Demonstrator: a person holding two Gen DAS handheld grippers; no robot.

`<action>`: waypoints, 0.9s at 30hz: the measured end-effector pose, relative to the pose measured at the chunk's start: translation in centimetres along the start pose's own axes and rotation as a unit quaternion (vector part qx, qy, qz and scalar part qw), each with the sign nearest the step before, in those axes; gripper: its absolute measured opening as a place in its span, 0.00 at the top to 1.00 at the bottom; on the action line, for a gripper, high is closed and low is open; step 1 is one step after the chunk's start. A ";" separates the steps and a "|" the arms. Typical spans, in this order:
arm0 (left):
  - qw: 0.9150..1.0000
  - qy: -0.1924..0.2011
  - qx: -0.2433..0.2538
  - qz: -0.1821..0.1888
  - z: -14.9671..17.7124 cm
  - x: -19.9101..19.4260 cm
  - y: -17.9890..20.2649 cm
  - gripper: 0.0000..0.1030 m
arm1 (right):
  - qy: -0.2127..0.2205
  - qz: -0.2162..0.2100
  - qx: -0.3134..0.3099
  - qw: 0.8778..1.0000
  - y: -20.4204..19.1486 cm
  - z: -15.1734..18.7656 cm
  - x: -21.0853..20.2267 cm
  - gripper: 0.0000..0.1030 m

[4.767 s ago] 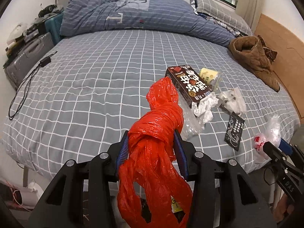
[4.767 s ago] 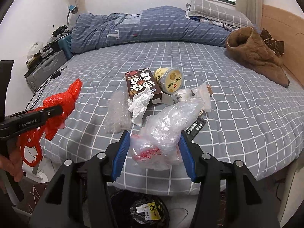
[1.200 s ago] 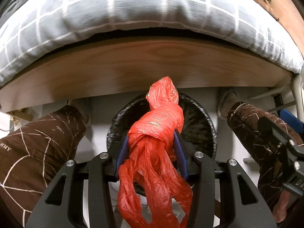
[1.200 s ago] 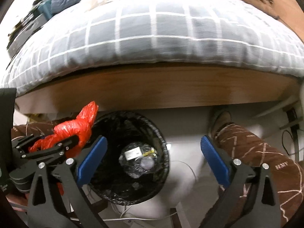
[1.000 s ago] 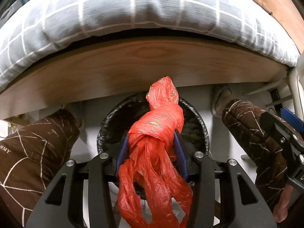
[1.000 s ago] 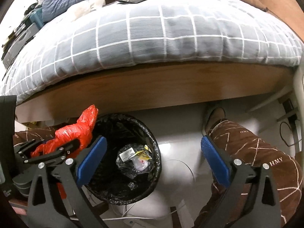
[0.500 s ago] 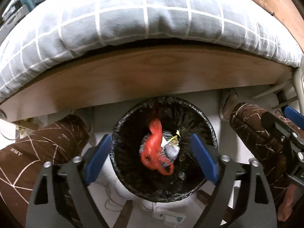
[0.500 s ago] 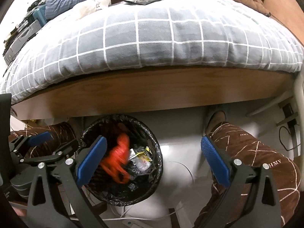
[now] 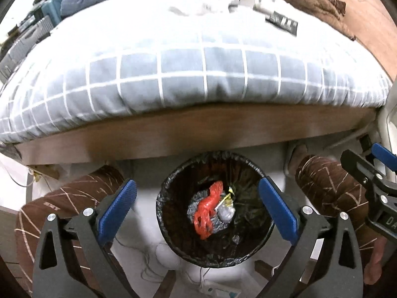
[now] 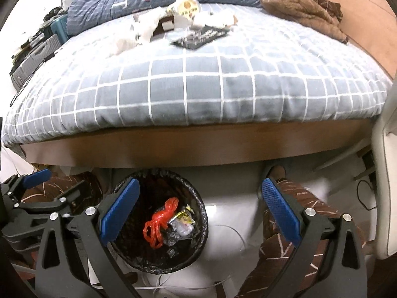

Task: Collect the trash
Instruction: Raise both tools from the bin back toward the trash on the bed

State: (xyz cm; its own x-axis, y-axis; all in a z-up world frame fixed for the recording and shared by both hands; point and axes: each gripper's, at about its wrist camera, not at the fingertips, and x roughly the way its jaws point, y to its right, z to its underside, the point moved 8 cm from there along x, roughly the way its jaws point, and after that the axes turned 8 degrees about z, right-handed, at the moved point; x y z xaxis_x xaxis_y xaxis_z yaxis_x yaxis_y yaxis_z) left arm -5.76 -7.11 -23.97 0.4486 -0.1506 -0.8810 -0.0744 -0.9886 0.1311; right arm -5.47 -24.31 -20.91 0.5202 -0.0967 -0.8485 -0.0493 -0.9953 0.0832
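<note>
A black-lined trash bin (image 9: pixel 173 243) (image 10: pixel 196 245) stands on the floor at the foot of the bed. The red plastic bag (image 9: pixel 208 209) (image 10: pixel 160 223) lies at its bottom beside a clear wrapper (image 10: pixel 182 224). My left gripper (image 9: pixel 197 209) hangs over the bin, its jaws still opening, with nothing between them. My right gripper (image 10: pixel 198 207) stands open and empty, above the bin's right side. More trash stays on the bed: a dark box (image 10: pixel 165 26), a round tub (image 10: pixel 184 8), crumpled tissue (image 10: pixel 146 28) and a black packet (image 10: pixel 201 37).
The grey checked bed (image 10: pixel 198 79) with a wooden frame (image 9: pixel 188 134) overhangs the bin. A person's brown patterned trouser legs (image 9: pixel 74 198) (image 10: pixel 292 226) flank the bin. A brown garment (image 10: pixel 300 7) lies at the bed's far right. Suitcases (image 10: pixel 37 52) stand at the left.
The left gripper opened and dropped the red bag into the bin. Both grippers have risen, so more of the bed top shows.
</note>
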 end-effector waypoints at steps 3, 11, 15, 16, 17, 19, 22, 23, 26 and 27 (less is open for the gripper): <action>1.000 0.013 -0.003 0.001 -0.6 -1.5 0.0 0.06 | 0.015 0.005 0.000 1.000 0.2 -0.8 -1.3 0.07; 0.999 0.045 -0.008 -0.004 -1.9 -5.0 -0.2 0.06 | 0.050 0.009 -0.004 0.999 0.3 -2.3 -4.6 0.07; 0.998 0.065 -0.014 -0.010 -2.6 -7.2 -0.5 0.06 | 0.061 0.010 -0.006 0.998 0.3 -3.1 -5.9 0.07; 0.997 0.068 -0.014 -0.013 -2.8 -7.6 -0.6 0.06 | 0.065 0.011 -0.005 0.998 0.3 -3.4 -6.3 0.07; 0.997 0.073 -0.015 -0.015 -3.2 -8.2 -0.8 0.06 | 0.069 0.011 -0.005 0.998 0.4 -3.7 -6.6 0.07; 0.997 0.077 -0.018 -0.019 -3.6 -8.8 -1.0 0.06 | 0.074 0.013 -0.005 0.997 0.4 -4.1 -7.1 0.07; 0.996 0.080 -0.019 -0.016 -4.4 -9.6 -1.3 0.06 | 0.082 0.013 -0.004 0.997 0.5 -5.0 -7.9 0.07; 0.996 0.082 -0.018 -0.017 -4.6 -9.8 -1.3 0.06 | 0.085 0.013 -0.003 0.996 0.5 -5.3 -8.2 0.07; 0.996 0.087 -0.023 -0.017 -5.6 -10.5 -1.6 0.06 | 0.091 0.014 -0.002 0.996 0.6 -6.3 -8.6 0.07; 0.996 0.088 -0.025 -0.017 -6.0 -10.7 -1.7 0.06 | 0.093 0.014 -0.002 0.996 0.5 -6.7 -8.7 0.07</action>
State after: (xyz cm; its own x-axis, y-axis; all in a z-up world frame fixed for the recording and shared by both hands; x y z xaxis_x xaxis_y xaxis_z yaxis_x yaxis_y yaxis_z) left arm -5.10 -3.91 -12.06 0.5997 -0.1117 -0.7924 -0.0141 -0.9915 0.1291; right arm -4.27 -24.01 -9.98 0.6669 -0.1228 -0.7350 -0.0630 -0.9921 0.1085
